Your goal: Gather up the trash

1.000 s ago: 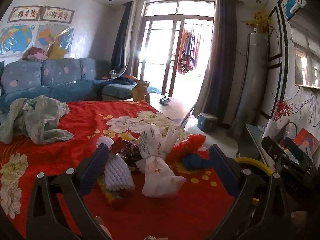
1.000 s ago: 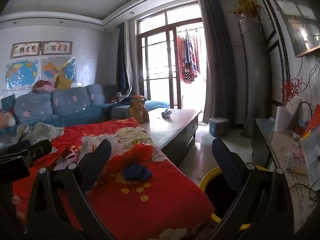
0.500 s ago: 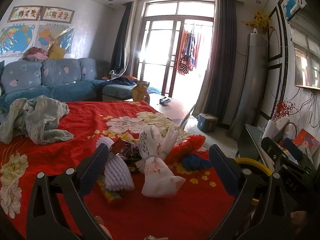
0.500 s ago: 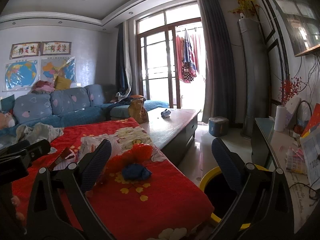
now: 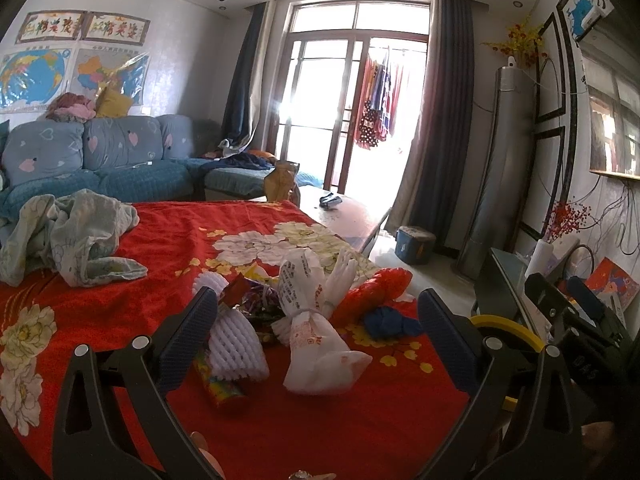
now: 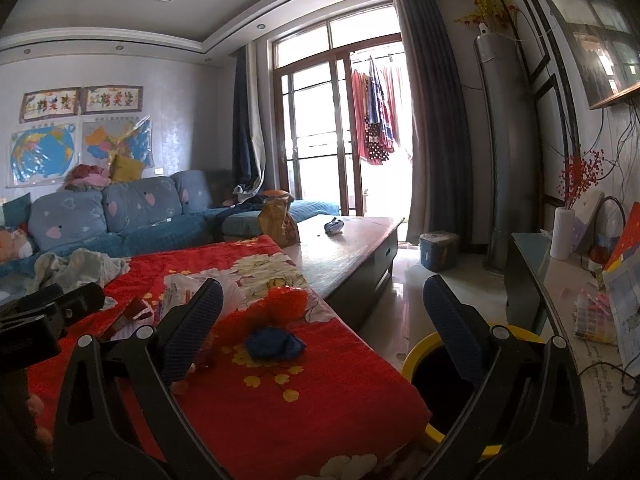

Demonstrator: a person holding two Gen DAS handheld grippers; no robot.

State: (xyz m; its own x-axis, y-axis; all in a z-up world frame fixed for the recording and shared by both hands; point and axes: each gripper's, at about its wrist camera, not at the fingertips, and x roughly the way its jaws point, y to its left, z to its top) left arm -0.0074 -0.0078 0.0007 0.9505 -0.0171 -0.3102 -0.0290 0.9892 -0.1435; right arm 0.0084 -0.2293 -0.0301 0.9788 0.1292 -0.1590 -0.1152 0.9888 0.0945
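Trash pile [image 5: 304,316] untouched on red cloth [image 5: 320,432]; our left gripper [image 5: 316,328], right gripper [image 6: 324,328] spread, empty; bin [image 6: 448,380] awaits everything.

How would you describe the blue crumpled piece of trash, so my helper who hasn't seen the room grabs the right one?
Start at the red floral cloth covering the table, and go to its edge nearest the yellow-rimmed bin. There a small dark blue crumpled wad lies just in front of a bright red crumpled bag. It is the only blue scrap in the pile; its neighbours are red or white.
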